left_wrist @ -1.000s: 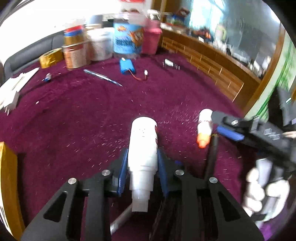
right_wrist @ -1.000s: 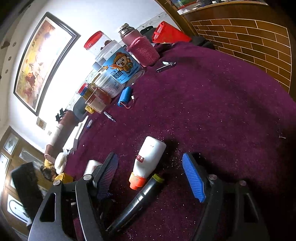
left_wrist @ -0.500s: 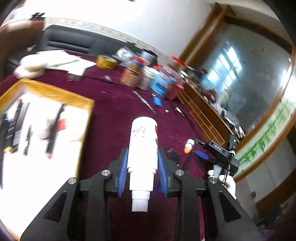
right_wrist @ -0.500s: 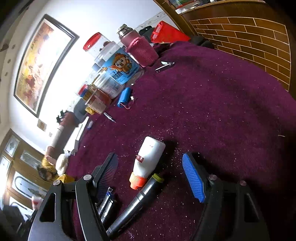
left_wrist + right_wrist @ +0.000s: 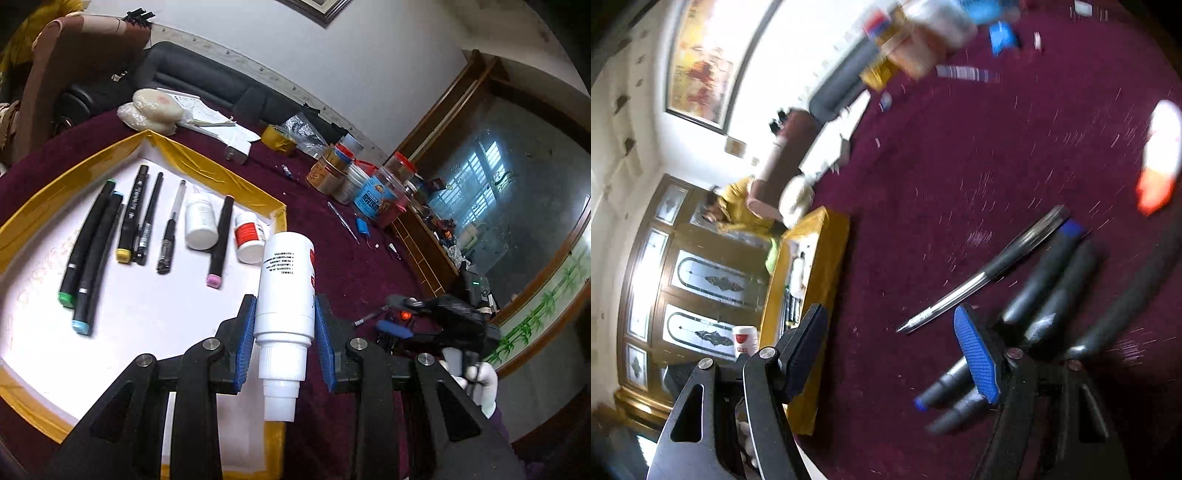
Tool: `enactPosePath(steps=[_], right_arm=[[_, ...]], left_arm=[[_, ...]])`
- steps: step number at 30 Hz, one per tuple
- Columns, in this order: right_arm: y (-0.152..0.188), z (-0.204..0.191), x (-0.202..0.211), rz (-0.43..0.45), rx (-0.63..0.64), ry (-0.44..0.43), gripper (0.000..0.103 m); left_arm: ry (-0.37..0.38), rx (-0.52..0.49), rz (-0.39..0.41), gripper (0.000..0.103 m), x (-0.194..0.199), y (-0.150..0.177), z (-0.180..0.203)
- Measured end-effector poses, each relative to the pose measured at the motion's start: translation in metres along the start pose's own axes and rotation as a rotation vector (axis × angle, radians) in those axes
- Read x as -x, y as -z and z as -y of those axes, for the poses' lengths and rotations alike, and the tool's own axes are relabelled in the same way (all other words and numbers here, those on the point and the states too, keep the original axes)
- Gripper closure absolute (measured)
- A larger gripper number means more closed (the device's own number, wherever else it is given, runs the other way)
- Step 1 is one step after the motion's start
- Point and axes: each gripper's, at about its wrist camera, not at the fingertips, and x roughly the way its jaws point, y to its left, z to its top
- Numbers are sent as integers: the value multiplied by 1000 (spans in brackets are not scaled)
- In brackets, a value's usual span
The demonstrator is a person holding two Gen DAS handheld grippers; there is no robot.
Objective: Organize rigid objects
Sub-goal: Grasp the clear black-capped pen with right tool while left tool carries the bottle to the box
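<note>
The left gripper (image 5: pixel 283 345) pinches a white bottle (image 5: pixel 286 288) above the yellow-edged tray's (image 5: pixel 221 177) near corner, bare white floor beneath. The right gripper (image 5: pixel 890 354), jaws spread and just narrowing, hovers empty over a pen (image 5: pixel 982 277) right of the tray.

White bottle (image 5: pixel 286 284), cap toward camera, sat over the yellow-rimmed tray (image 5: pixel 221 177). In tray lay black markers (image 5: pixel 219 240), pens, two small white bottles (image 5: pixel 201 221). On maroon cloth: a pen (image 5: pixel 982 275), approx. three dark markers (image 5: pixel 1045 273), blurred.
</note>
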Motion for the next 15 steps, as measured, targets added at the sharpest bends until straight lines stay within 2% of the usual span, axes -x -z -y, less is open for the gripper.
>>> enactPosePath(steps=[1,2,5,8,10,12,15], right_arm=[[-1,-1,-6,3,-4,51,47],[-2,-5,-9,15,2,121,50],[-8,-17,-12,82,44,337,50],[-16,-22,-23,91,52,431,49],[-17,-32,-33,94,109,519,49],[-11,-48,-51,94,218,656,49],[-13,-49,-50,131,220,681,49]], left_arm=[[0,2,3,75,2,1,-2],[-1,3,7,75,4,0,-4],[-18,-6,22,75,16,4,-11],[-29,1,26,75,19,4,-19],[-35,20,12,75,16,4,-26],[-47,36,-8,75,12,5,-31],[-66,44,-33,75,7,6,-34]])
